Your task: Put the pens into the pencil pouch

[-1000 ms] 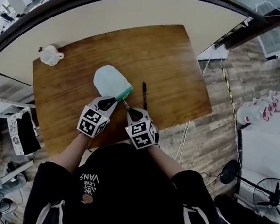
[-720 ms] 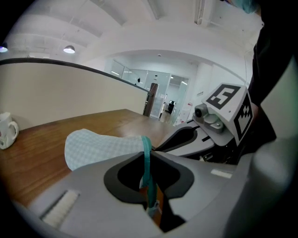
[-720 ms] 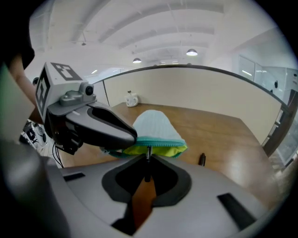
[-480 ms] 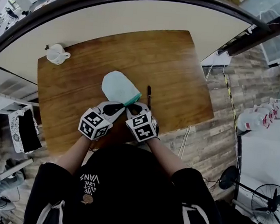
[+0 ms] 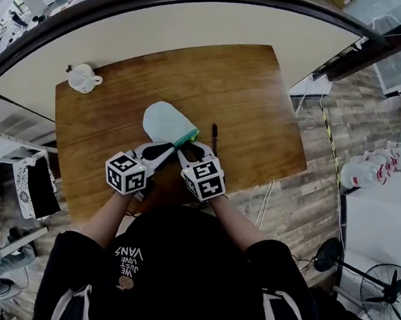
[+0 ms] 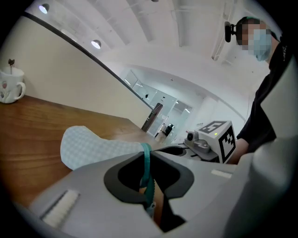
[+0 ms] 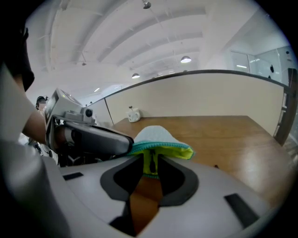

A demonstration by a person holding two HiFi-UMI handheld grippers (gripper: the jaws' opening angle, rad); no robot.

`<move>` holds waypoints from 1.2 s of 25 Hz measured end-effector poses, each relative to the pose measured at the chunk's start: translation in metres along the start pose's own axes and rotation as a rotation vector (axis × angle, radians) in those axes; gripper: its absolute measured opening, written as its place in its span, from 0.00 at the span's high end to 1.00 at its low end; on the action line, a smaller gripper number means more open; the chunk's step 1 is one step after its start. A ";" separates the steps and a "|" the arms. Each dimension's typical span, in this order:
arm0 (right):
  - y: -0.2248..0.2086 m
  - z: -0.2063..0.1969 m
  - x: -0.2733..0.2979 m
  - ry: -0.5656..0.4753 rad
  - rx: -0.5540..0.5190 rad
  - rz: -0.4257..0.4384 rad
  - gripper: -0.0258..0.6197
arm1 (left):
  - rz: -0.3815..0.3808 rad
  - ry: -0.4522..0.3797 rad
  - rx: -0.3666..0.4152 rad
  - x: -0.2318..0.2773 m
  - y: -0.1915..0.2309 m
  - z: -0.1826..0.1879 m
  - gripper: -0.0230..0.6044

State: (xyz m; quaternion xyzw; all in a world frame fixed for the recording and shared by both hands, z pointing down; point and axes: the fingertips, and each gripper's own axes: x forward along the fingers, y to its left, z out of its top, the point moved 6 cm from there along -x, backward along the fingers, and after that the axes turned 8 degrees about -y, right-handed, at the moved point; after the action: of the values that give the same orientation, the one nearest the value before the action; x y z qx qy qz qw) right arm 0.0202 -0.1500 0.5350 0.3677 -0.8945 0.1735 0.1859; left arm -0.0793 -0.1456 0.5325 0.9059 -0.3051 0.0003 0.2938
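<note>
Right tongs closed in on pouch mouth, pinch yellow-green lip, jaws just easing wider. Left tongs clamp teal zip edge. Pouch on counter; pen beside it, still out. Mouth-opening step, likely.

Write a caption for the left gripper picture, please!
The left gripper pinches the pencil pouch by its teal zipper over the wooden table, white mug far left.
</note>
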 end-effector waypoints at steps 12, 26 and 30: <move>-0.062 -0.054 -0.050 0.123 0.040 -0.327 0.86 | 0.050 0.036 -0.001 0.010 0.010 -0.008 0.89; -0.074 -0.093 -0.053 0.237 0.077 -0.367 0.84 | 0.116 0.051 -0.017 0.008 0.010 -0.017 0.89; -0.074 -0.092 -0.053 0.248 0.045 -0.374 0.85 | 0.131 0.049 -0.020 0.006 0.011 -0.019 0.89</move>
State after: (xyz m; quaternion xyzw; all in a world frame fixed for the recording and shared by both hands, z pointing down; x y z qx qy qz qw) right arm 0.1278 -0.1272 0.6031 0.5073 -0.7769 0.1996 0.3150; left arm -0.0769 -0.1462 0.5548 0.8808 -0.3563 0.0388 0.3095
